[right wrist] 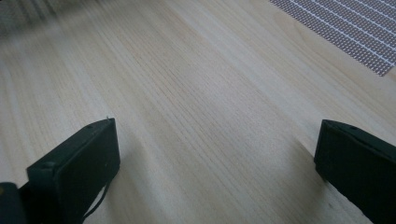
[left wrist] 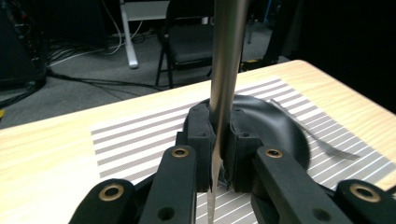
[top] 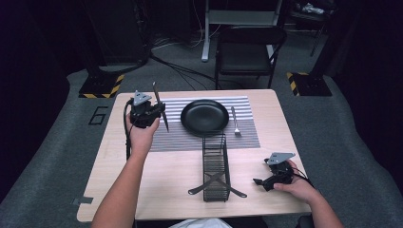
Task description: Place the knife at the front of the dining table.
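The right gripper [top: 264, 181] rests low over bare desk [right wrist: 196, 112], its jaws spread wide with nothing between them. Beyond it, the left gripper [left wrist: 219, 140] has its jaws closed tight on a table knife [left wrist: 226, 70], which stands nearly upright through them, one end above the jaws and the other below. The knife is judged light, rigid and smooth; polished metal can pivot or slip in a narrow pinch, so the hold is best taken near the balance point, on the flat sides rather than on an edge. Past the jaws lie the striped placemat [left wrist: 140, 140] and the black plate [left wrist: 280, 126], with a fork [top: 235, 121] just beyond the plate. A wire caddy [top: 215, 166] holding utensils stands between the grippers.
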Demonstrator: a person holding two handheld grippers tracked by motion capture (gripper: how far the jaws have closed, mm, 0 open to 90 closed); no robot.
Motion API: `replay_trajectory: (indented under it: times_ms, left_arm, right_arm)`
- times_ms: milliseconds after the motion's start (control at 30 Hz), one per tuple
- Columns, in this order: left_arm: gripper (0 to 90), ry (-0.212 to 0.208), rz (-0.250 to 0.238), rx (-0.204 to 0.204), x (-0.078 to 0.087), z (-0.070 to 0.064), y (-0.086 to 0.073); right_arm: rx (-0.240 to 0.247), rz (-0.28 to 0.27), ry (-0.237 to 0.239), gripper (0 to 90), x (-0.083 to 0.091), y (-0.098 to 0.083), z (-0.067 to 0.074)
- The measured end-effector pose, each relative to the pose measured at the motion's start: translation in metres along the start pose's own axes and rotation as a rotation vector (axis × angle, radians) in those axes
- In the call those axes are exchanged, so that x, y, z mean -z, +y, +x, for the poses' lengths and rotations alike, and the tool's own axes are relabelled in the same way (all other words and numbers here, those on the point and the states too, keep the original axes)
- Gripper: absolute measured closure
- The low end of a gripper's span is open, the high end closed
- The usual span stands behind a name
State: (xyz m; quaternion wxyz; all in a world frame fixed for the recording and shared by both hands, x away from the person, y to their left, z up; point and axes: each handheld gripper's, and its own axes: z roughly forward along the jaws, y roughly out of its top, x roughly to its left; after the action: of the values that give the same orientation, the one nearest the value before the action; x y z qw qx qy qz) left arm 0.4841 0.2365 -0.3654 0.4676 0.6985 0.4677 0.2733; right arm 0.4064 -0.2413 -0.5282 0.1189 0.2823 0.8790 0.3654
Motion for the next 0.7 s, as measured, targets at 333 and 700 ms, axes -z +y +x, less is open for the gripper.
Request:
replay_trajectory:
  times_ms: [333, 700]
  left_arm:
    - [82.6, 0.041, 0.054, 0.032, -0.02, 0.014, -0.023]
    - [82.7, 0.07, 0.09, 0.06, -0.027, 0.022, -0.036]
  right_arm:
    - [0.001, 0.0, 0.0, 0.0, 0.0, 0.0, 0.0]
    - [0.0, 0.0, 0.0, 0.0, 0.0, 0.0, 0.0]
